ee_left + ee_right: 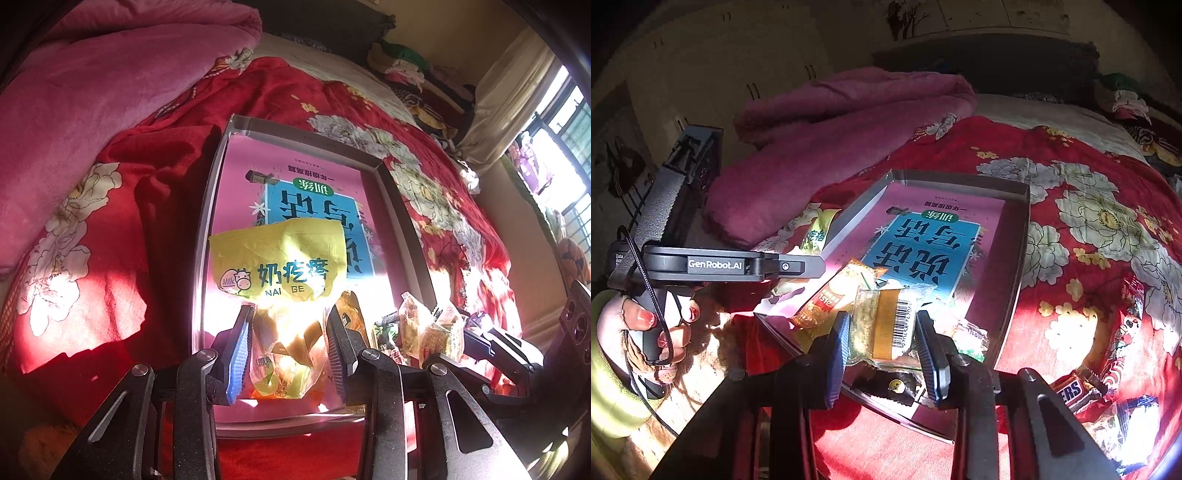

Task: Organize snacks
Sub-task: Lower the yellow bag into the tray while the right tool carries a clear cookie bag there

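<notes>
A shallow grey box with a pink and blue printed bottom lies on the red floral bed cover; it also shows in the right wrist view. My left gripper is shut on a yellow milk snack bag, held upright over the box's near end. My right gripper is shut on a clear-wrapped snack with a barcode, over the box's near corner. An orange snack packet and several small snacks lie inside the box near it.
A pink blanket is piled at the left of the bed. Loose snacks, including a Snickers bar, lie on the cover right of the box. Clothes are heaped at the far end. A window is at the right.
</notes>
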Demonstrator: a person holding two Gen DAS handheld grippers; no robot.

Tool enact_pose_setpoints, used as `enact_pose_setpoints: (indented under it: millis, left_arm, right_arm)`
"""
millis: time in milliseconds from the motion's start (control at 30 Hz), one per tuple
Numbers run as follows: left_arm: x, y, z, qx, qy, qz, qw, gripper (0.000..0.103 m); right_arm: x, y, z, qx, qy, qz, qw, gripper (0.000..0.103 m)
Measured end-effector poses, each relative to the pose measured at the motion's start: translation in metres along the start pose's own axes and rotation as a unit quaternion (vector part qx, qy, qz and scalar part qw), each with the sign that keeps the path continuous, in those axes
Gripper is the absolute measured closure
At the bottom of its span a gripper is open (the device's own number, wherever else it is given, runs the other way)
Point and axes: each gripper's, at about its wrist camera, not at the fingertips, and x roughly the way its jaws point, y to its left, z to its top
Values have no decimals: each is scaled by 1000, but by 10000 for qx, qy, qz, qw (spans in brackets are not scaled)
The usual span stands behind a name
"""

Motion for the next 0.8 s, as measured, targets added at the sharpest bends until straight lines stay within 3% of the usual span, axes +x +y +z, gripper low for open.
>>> enact_pose_setpoints:
  millis: [333,800]
  left_arm:
    - [7,-2,-1,44,65,59,10000,65]
    - [11,0,-1,24,112,77,9999,64]
  right_arm:
    - [17,12,-5,-279,248,35,9993,67]
    - [15,18,-9,-517,251,13,9983,66]
